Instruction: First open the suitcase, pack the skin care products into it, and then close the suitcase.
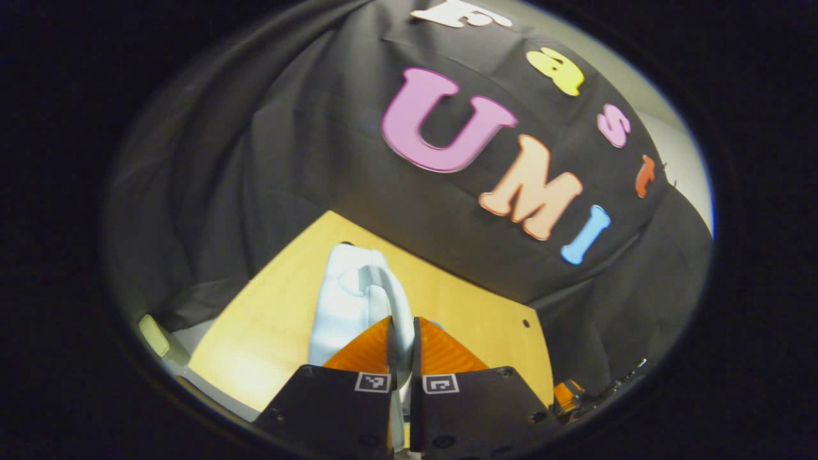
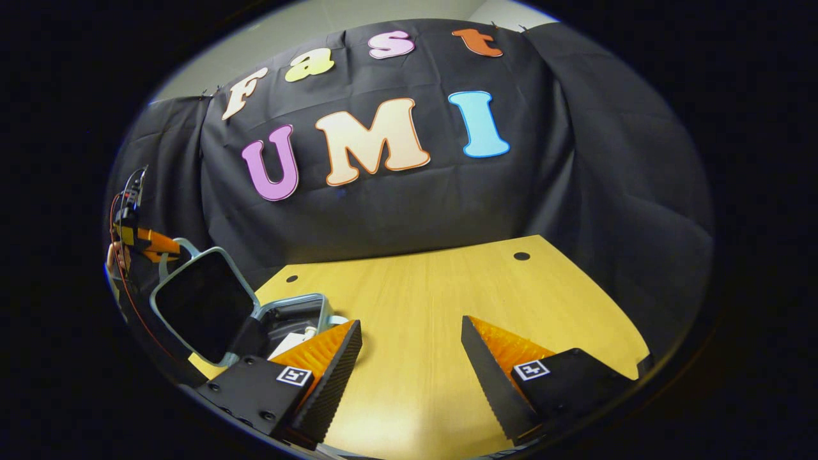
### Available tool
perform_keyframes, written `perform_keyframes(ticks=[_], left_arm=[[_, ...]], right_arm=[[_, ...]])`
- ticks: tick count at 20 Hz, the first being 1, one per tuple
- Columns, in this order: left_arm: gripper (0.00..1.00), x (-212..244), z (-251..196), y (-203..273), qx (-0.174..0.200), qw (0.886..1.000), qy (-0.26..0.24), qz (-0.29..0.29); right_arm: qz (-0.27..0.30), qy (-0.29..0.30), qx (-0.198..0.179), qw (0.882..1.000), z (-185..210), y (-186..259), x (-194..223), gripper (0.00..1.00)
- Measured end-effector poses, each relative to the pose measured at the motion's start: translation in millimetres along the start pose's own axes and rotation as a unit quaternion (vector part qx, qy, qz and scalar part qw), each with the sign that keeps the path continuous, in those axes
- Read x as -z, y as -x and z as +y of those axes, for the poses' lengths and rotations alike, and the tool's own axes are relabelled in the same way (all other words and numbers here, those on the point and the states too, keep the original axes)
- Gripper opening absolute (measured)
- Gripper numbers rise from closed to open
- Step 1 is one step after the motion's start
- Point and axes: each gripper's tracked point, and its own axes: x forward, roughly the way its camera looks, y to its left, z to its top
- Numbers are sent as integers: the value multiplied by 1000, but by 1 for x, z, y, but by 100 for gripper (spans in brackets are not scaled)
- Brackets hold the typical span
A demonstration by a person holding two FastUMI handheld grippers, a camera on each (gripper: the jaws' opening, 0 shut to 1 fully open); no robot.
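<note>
On the yellow wooden worktop (image 2: 434, 319), the right gripper (image 2: 409, 358) hangs wide open at six o'clock in the right gripper view, holding nothing. At eight o'clock lies the small pale-blue hard-shell suitcase (image 2: 300, 306), its dark-lined lid (image 2: 198, 303) raised, with a white item inside too small to identify. In the left gripper view, the left gripper (image 1: 401, 345) is clamped on the pale curved handle (image 1: 393, 300) of the lid at six o'clock. Behind hangs black cloth.

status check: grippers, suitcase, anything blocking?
Left gripper shut on suitcase handle, lid raised. Right gripper open, empty, over table. Suitcase open, something pale inside. Nothing blocking.
</note>
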Motion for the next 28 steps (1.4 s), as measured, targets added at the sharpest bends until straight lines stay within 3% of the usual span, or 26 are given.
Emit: perform_keyframes(ticks=[4,7,12,17,21,25,26,27,28], left_arm=[[4,48,-75,-42,50,998,-5,39],[4,89,-111,-83,59,995,-13,75],[5,172,-138,-147,10,986,-63,151],[5,229,-120,-184,-60,972,-92,207],[6,259,-104,-199,-94,959,-137,231],[29,255,-106,-185,-99,958,-144,227],[51,252,-112,-185,-96,960,-150,217],[64,247,-117,-182,-99,960,-161,207],[84,241,-121,-179,-102,961,-169,195]], right_arm=[[-8,4,-13,1000,-20,1,-13,98],[-8,-5,-22,1000,-32,3,-16,98],[-2,9,-28,1000,-54,11,-7,98],[5,-7,-29,1000,-70,17,2,98],[10,2,-25,1000,-79,22,8,98],[4,1,-34,999,-78,21,4,98],[2,3,-37,999,-76,21,1,99],[-2,7,-40,999,-74,21,-2,99],[-5,9,-44,999,-71,20,-5,98]])
